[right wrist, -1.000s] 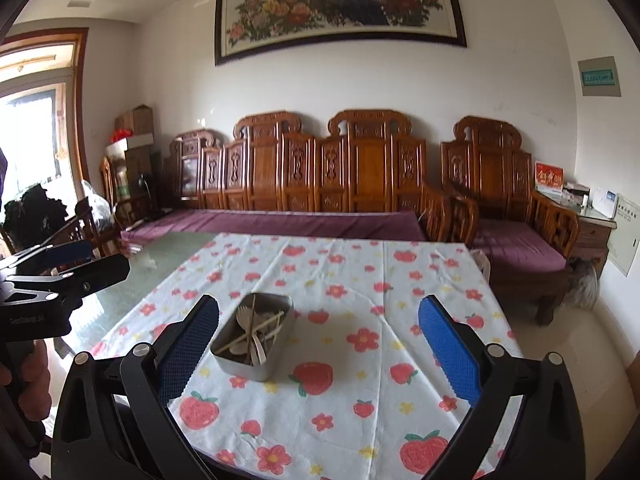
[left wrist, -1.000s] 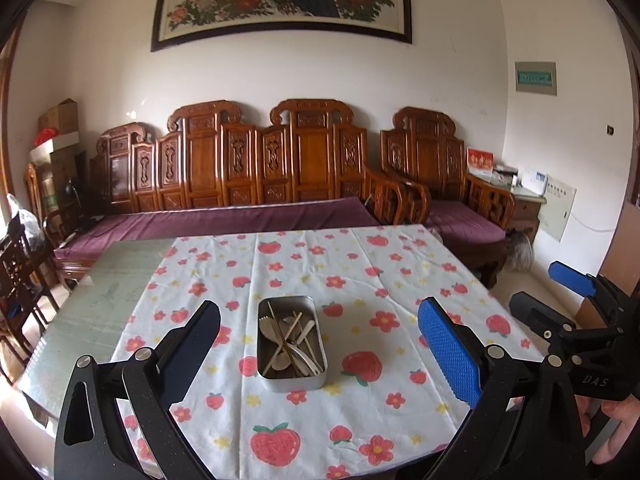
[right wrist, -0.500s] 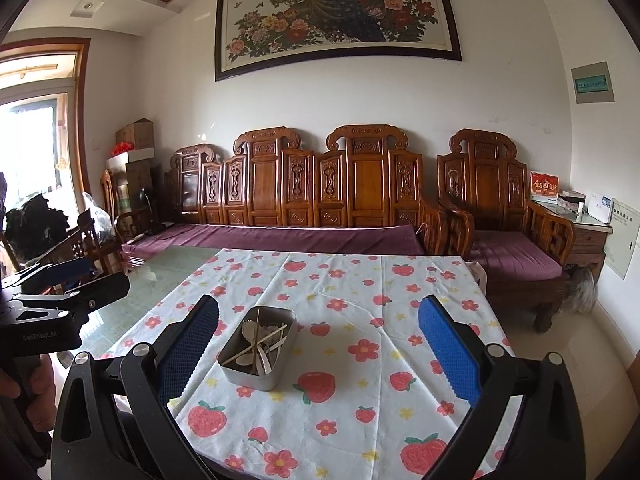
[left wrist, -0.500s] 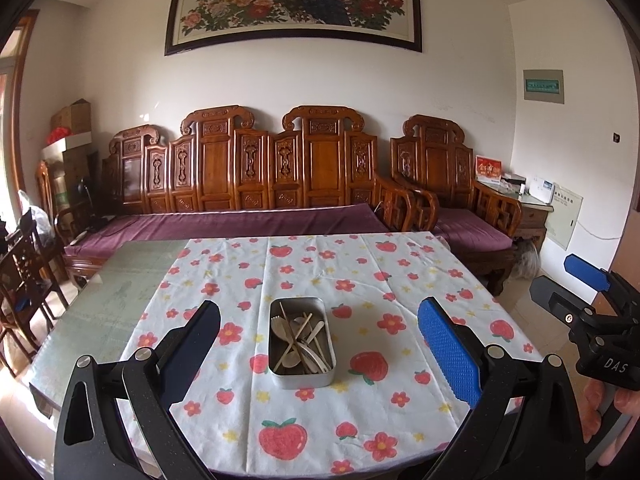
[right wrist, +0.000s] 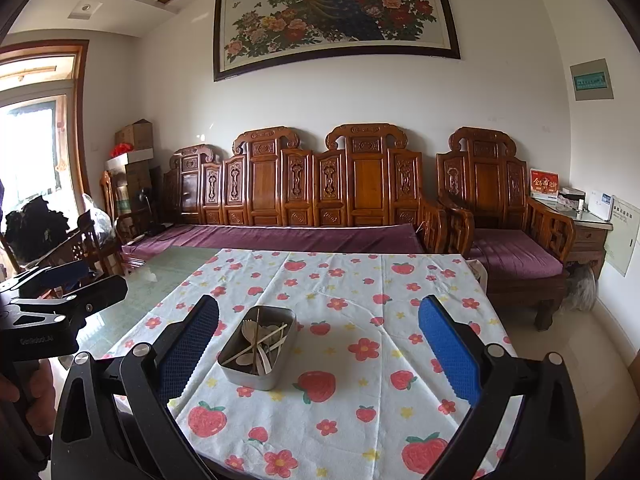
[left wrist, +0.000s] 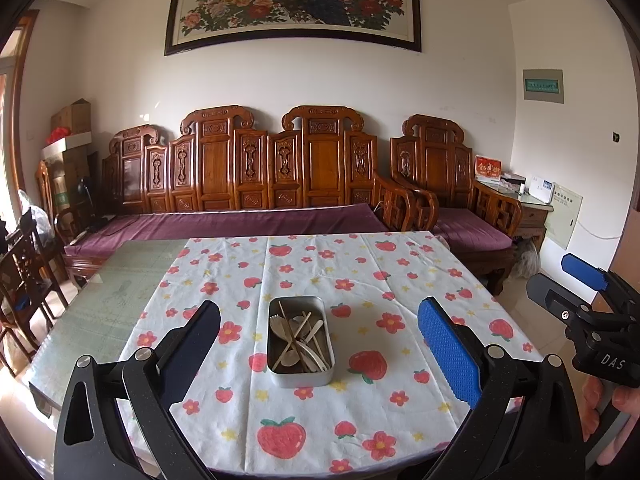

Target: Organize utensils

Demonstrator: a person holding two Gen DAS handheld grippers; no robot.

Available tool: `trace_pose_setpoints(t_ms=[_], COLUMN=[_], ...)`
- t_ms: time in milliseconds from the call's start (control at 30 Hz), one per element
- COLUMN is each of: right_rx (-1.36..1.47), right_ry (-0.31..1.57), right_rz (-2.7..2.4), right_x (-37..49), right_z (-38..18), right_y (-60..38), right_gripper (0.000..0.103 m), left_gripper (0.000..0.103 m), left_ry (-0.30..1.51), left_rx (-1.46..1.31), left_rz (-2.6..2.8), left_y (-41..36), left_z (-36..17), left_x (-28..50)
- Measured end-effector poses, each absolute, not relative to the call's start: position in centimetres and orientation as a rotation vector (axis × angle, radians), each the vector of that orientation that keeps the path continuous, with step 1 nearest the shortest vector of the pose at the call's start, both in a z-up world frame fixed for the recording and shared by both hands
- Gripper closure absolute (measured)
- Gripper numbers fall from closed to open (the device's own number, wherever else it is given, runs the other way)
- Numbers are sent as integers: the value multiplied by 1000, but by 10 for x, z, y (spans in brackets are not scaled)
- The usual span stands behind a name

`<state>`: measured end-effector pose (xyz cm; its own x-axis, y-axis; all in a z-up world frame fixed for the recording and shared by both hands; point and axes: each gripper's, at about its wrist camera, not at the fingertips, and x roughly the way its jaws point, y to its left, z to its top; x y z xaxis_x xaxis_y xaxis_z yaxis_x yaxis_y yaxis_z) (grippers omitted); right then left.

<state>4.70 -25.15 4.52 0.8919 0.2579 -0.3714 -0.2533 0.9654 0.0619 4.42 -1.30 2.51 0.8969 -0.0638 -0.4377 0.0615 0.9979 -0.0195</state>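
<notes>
A rectangular metal tin (left wrist: 300,376) stands on the strawberry-print tablecloth (left wrist: 360,280), holding several pale wooden utensils (left wrist: 298,338) in a loose heap. The tin also shows in the right wrist view (right wrist: 256,378), with the utensils (right wrist: 262,344) inside. My left gripper (left wrist: 318,344) is open and empty, held back from the table's near edge, with the tin between its fingers in view. My right gripper (right wrist: 318,344) is open and empty, a little right of the tin. Each gripper appears at the edge of the other's view: the right one (left wrist: 576,280), the left one (right wrist: 72,284).
The cloth covers the right part of a glass-topped table (left wrist: 116,288). A carved wooden sofa (left wrist: 256,184) with purple cushions stands behind it, an armchair (left wrist: 452,200) to the right, dark chairs (left wrist: 24,264) at the left.
Both grippers have pulled back and risen from the table, so the tin looks farther off and the near table edge shows. Both stayed open.
</notes>
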Motion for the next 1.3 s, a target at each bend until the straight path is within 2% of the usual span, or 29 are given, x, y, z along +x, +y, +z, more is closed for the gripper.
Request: trace_pose_setpoints(t_ms=[1300], right_rx=[16], right_ry=[391], right_rz=[267], right_x=[44], right_z=[44], right_y=[-243], right_gripper=[2], left_gripper=[7], left_ry=[443], left_rx=[-15], left_rz=[-78], left_y=[-17], left_z=[28], left_x=[33])
